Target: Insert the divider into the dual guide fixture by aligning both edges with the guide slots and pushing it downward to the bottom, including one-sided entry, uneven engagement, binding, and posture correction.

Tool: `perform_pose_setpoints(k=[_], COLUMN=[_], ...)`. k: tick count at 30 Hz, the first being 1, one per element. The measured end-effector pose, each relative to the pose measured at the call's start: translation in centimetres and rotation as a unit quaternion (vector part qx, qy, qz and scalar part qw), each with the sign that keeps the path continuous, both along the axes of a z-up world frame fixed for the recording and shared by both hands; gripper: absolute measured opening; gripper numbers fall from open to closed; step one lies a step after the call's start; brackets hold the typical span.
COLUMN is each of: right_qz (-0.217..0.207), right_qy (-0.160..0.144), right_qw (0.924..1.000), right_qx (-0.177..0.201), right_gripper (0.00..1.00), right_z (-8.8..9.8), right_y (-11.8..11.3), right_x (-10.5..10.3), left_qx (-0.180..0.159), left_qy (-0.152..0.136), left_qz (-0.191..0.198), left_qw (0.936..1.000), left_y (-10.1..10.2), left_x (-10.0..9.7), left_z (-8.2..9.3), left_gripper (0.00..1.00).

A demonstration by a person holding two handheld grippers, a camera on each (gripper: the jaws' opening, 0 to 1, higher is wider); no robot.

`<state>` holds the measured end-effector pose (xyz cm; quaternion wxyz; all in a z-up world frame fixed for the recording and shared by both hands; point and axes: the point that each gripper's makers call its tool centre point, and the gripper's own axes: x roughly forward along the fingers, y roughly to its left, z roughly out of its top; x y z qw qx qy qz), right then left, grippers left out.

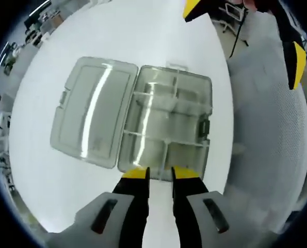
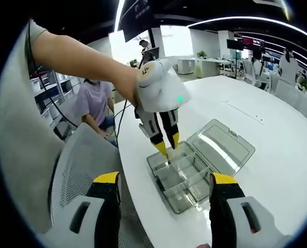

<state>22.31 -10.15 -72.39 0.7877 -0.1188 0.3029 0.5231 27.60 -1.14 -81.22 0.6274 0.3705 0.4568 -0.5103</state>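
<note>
In the left gripper view, the left hand-held gripper (image 1: 160, 174) hovers at the near rim of the clear plastic compartment box (image 1: 166, 121), jaws slightly parted and gripping nothing I can make out. The box lies open on the white desk (image 1: 50, 175), its flat lid (image 1: 91, 111) folded out beside it. Thin clear dividers (image 1: 166, 101) already stand inside; whether one is half-seated is unclear. In the right gripper view, the right hand-held gripper (image 2: 163, 181) waits wide open, well back, so pushing down likely remains.
</note>
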Motion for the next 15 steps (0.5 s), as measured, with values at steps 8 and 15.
perform_pose_setpoints(k=[8,15], right_qz=[0.009,0.017], right_qy=[-0.001,0.002], right_qw=[0.9999,0.9996], right_qx=[-0.013,-0.024], right_gripper=[0.67,0.67], right_z=[-0.2,-0.5], right_y=[-0.2,-0.4], right_x=[0.0,-0.2], left_qx=[-0.067,-0.123], left_qy=[-0.021,-0.039], left_qz=[0.044,0.089], left_qw=[0.9966,0.9876], left_y=[0.2,0.3], left_x=[-0.5,-1.2], left_z=[1.4,2.6], left_gripper=[0.23,0.29])
